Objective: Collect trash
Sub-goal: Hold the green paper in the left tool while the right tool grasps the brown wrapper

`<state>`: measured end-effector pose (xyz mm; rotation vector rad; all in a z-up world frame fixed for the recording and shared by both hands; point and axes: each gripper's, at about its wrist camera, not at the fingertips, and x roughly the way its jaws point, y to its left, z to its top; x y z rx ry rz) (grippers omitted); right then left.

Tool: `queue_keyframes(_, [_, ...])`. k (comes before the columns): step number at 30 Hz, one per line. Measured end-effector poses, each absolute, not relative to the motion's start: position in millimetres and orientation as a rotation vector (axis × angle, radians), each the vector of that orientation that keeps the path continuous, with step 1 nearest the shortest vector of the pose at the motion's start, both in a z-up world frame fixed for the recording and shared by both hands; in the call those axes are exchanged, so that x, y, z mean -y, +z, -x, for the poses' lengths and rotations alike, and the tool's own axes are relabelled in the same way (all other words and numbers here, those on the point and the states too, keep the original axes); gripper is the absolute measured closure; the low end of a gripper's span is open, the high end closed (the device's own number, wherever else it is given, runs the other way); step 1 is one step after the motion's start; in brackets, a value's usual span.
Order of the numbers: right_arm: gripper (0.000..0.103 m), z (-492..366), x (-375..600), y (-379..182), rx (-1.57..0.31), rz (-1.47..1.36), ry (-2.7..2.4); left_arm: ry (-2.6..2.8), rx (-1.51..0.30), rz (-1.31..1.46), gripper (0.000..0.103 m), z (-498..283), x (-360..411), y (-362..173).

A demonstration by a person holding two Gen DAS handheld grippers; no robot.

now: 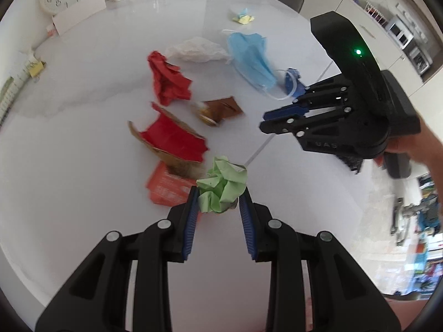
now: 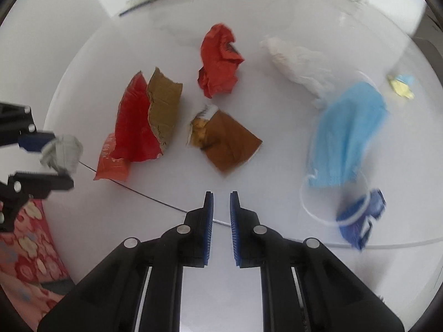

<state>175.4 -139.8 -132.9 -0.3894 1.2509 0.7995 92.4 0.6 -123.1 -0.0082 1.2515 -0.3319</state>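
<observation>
The left tongs [image 1: 218,202] pinch a light, soft green paper ball [image 1: 223,186] at lower centre; it crushes easily. The right tongs [image 2: 221,207] stand narrowly apart, holding nothing.

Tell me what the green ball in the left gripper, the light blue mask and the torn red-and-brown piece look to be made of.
Green ball: crumpled matte paper, judging by its sharp creases. Light blue mask: soft non-woven fabric, probably; pleated, with thin white ear loops. Torn red-and-brown piece: likely cardboard, glossy red print on one face, raw brown and ragged at the tear.
</observation>
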Motion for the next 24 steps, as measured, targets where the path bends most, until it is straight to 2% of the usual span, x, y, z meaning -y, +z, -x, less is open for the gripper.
queue_keyframes(2, [0.051, -172, 142, -130, -1.22, 0.406, 0.791, -0.295, -1.242, -0.011, 0.073, -89, 3, -123])
queue_keyframes(3, [0.047, -173, 140, -128, -1.208, 0.42, 0.798, -0.284, -1.24, -0.013, 0.073, -88, 3, -122])
queue_keyframes(8, [0.047, -189, 122, -124, -1.194, 0.504, 0.872, -0.252, -1.24, 0.007, 0.073, -79, -2, -122])
queue_keyframes(19, [0.048, -231, 75, -158, -1.249, 0.747, 1.039, -0.198, -1.247, 0.058, 0.073, -92, -20, -126])
queue_keyframes(22, [0.063, -235, 79, -159, -1.247, 0.76, 1.058, -0.191, -1.257, 0.075, 0.073, -98, -24, -128])
queue_keyframes(23, [0.073, -237, 81, -158, -1.253, 0.752, 1.059, -0.192, -1.259, 0.078, 0.073, -99, -25, -129])
queue_keyframes(24, [0.073, -235, 88, -156, -1.248, 0.745, 1.055, -0.192, -1.261, 0.078, 0.073, -100, -25, -130])
